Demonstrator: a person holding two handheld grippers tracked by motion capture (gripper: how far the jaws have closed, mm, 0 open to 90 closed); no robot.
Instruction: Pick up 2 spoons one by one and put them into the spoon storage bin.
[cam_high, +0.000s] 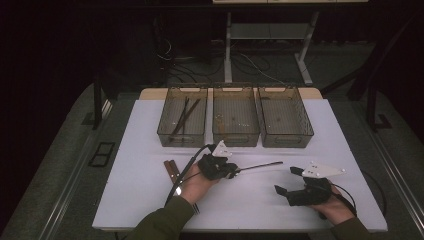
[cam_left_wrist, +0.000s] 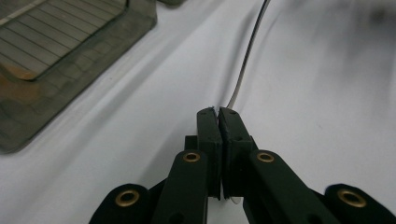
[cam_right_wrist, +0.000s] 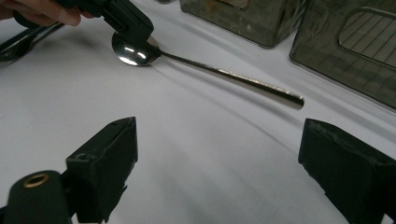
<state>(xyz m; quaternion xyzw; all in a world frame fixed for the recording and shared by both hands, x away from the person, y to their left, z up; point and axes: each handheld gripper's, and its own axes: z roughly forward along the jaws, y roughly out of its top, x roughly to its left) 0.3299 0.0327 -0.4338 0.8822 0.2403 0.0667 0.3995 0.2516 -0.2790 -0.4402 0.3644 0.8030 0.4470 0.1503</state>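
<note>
From above, my left gripper pinches the spoon by its bowl at mid-desk, handle pointing right. I should lift it level and carry it far, to a bin. The bin rims stand in the way; brown sticks lie to the left. My right gripper waits spread, near right.

Left gripper view: fingers pressed together on the bowl, handle running away.

Right gripper view: fingers wide apart, the spoon beyond.

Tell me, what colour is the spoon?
Shiny silver. The spoon shows best in the right gripper view, its bowl clamped by the left hand-held gripper.
</note>
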